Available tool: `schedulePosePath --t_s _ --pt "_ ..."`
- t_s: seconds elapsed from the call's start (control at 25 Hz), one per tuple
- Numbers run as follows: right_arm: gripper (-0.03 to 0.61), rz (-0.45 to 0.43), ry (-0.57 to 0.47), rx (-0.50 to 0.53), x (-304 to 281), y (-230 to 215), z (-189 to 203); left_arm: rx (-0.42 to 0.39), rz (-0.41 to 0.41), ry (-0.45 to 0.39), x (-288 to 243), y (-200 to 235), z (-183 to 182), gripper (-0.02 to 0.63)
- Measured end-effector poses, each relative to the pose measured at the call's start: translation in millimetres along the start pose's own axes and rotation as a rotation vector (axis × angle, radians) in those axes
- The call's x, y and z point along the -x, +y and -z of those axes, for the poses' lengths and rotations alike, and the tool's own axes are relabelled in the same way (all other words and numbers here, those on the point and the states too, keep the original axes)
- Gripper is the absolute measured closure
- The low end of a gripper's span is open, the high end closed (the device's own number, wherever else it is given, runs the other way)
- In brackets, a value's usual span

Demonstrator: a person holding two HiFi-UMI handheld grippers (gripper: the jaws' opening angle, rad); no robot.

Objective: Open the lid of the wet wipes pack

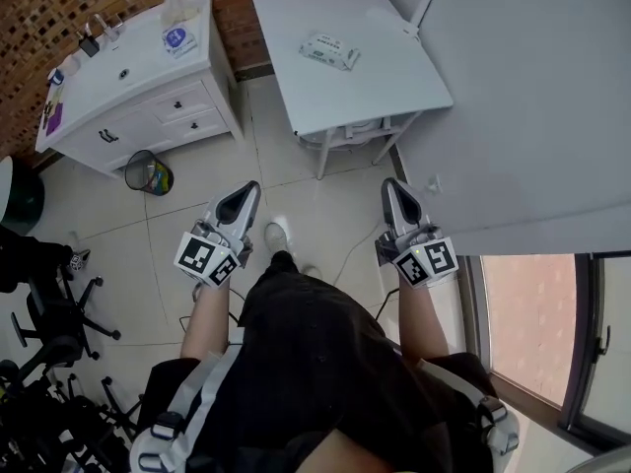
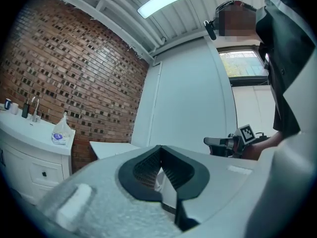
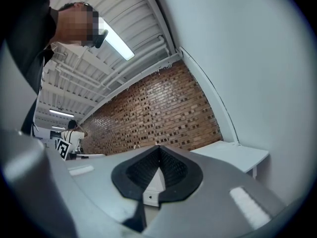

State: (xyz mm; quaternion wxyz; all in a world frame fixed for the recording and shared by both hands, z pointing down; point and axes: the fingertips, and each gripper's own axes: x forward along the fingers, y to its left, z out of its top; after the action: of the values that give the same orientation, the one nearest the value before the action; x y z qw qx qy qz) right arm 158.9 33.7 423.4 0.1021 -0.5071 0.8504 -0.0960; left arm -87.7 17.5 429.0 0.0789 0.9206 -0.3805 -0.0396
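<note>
The wet wipes pack (image 1: 329, 51), white with a flat lid on top, lies on the white table (image 1: 394, 87) at the far side of the room, lid down as far as I can tell. My left gripper (image 1: 246, 194) and right gripper (image 1: 391, 189) hang over the floor well short of the table, both pointing level toward it. Each is shut with nothing between its jaws. In the left gripper view the left gripper (image 2: 159, 158) points at the table edge (image 2: 111, 148). In the right gripper view the right gripper (image 3: 158, 158) points at the brick wall, with the table (image 3: 233, 155) at right.
A white cabinet with drawers (image 1: 138, 87) stands left of the table, holding small items and a plastic bag (image 1: 178, 28). A wire waste bin (image 1: 149, 173) sits on the tiled floor. Office chairs (image 1: 49, 313) crowd the left. A grey partition wall (image 1: 523, 97) runs along the right.
</note>
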Motion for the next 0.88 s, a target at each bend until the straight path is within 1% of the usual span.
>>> schedulePosePath --t_s 0.08,0.32,0.44,0.64,0.88 --pt "0.574 0.009 0.005 0.010 -14 -6 1 -0.001 0.016 -0.015 -10 11 2 0.614" --pt "0.574 -0.023 -0.005 0.071 -80 -10 -12 -0.005 0.031 -0.061 -45 54 -25 0.614" --pt "0.574 -0.032 -0.017 0.084 -113 -10 -17 -0.005 0.051 -0.081 -58 80 -35 0.612" --pt "0.574 -0.027 -0.013 0.097 -159 -8 -16 -0.010 0.060 -0.077 -72 127 -41 0.612" --pt "0.574 0.004 -0.013 0.085 -205 -9 -11 0.004 0.077 -0.053 -80 173 -40 0.612"
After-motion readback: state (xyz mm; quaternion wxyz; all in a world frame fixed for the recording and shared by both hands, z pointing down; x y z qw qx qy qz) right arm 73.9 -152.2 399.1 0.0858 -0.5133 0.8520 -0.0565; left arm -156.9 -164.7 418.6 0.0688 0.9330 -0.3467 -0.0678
